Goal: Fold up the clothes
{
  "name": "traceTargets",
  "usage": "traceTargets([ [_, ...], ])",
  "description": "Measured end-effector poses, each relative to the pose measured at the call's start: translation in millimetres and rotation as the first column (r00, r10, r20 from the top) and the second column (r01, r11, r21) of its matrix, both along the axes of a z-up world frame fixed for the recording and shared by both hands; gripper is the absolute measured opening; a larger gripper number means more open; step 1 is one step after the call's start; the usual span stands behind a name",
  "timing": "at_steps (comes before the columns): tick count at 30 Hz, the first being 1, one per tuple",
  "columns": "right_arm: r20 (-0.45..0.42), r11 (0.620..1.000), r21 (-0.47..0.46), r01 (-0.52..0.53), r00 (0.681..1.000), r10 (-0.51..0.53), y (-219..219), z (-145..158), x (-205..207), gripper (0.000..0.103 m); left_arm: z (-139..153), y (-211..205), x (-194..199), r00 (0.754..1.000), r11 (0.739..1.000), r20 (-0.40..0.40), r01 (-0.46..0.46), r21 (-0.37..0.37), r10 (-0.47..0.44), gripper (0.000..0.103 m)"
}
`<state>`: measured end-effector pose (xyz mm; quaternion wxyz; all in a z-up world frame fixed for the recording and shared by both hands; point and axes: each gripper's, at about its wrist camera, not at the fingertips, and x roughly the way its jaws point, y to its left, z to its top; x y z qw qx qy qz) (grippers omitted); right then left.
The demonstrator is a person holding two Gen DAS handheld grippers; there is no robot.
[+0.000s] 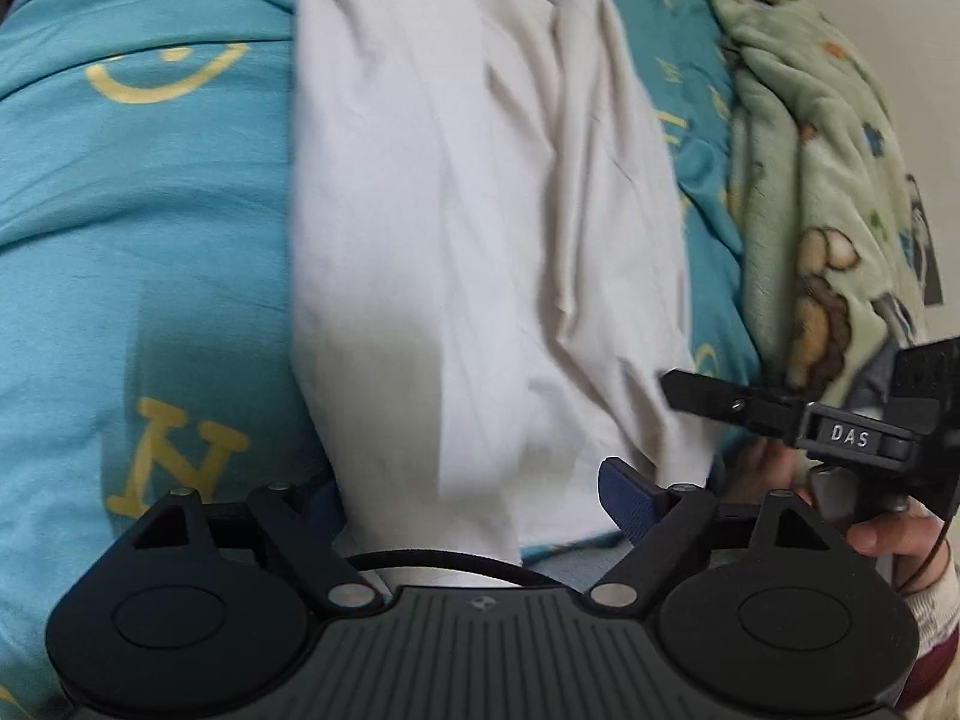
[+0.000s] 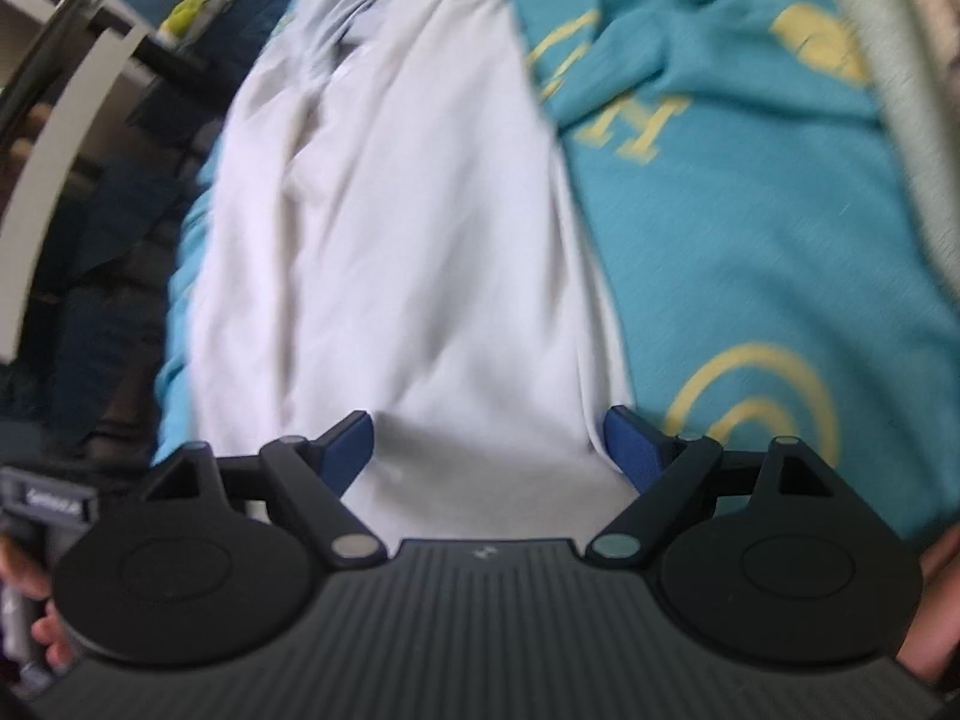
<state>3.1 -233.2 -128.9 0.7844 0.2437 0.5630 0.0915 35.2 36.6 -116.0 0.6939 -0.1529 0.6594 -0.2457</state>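
both claws stand with their blue pads spread apart and nothing pinched between them. left claw [image 1: 474,498] hangs over the near end of the white garment [image 1: 480,210], with its right pad just beside the cloth's edge and its left pad mostly hidden behind the fabric. right claw [image 2: 489,450] sits low at the near end of the same white garment [image 2: 390,240], whose cloth fills the gap between the 2 pads without being squeezed. in the left view the right claw [image 1: 780,414] also shows from the side, near the garment's right edge.

the garment lies in a long, narrow, wrinkled strip on a teal bedsheet [image 1: 150,228] printed with yellow letters and smiley faces, running away from the cameras. a green fleece blanket [image 1: 810,168] with cartoon figures lies bunched along the far right, apart from the garment.

by the look of it, this is thin woven cloth: light, limp and quick to sag or slide, with no stiffness to hold a crease by itself. it looks safe to pinch firmly. the best hold seems to be the 2 near corners of the strip, 1 per claw, so the end can be lifted evenly and carried toward the far end. grabbing only the top layer would likely let the lower one trail. the right view is blurred, so how many layers there are is unclear.
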Motion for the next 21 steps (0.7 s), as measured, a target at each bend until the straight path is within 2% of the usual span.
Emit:
traceTargets([
  [1, -0.002, 1.000, 0.003, -0.012, 1.000, 0.012, 3, 0, -1, 0.086, 0, -2, 0, 1.000, 1.000, -0.006, 0.012, 0.003, -0.012, 0.083],
  [3, -0.004, 0.999, 0.002, -0.033, 0.999, 0.033, 8, 0, -2, 0.079, 0, -5, -1, 0.999, 0.999, -0.019, 0.038, 0.008, -0.038, 0.073],
  [5, -0.002, 0.999, -0.015, -0.043, 0.999, 0.043, 10, 1, -3, 0.061, 0, -9, -2, 0.998, 0.998, -0.028, 0.063, 0.014, -0.063, 0.057],
  [6, 0.000, 0.999, -0.024, -0.048, 0.999, 0.048, 11, 2, -3, 0.054, 2, -10, -2, 0.997, 0.997, -0.027, 0.070, 0.018, -0.070, 0.053],
  [8, 0.018, 0.997, -0.054, -0.061, 0.998, 0.062, 12, 4, -3, 0.026, 3, -9, -1, 0.997, 0.997, -0.020, 0.075, 0.024, -0.074, 0.029],
  [9, 0.028, 0.995, -0.070, -0.068, 0.997, 0.070, 13, 6, -3, 0.021, 1, -3, 2, 0.998, 0.997, -0.015, 0.068, 0.023, -0.067, 0.020],
  [10, 0.038, 0.994, -0.086, -0.074, 0.996, 0.078, 14, 7, -3, 0.018, 4, 3, 3, 0.998, 0.998, -0.004, 0.055, 0.010, -0.055, 0.006],
  [14, 0.093, 0.998, -0.046, -0.051, 0.994, 0.055, 2, 23, -7, 0.009, 26, 22, -5, 0.998, 0.997, 0.056, -0.002, -0.081, 0.007, 0.004],
  [21, 0.178, 0.996, 0.085, 0.014, 0.984, -0.029, -27, 57, -21, 0.007, 65, 55, -18, 0.981, 0.965, 0.147, -0.088, -0.246, 0.127, 0.003],
])
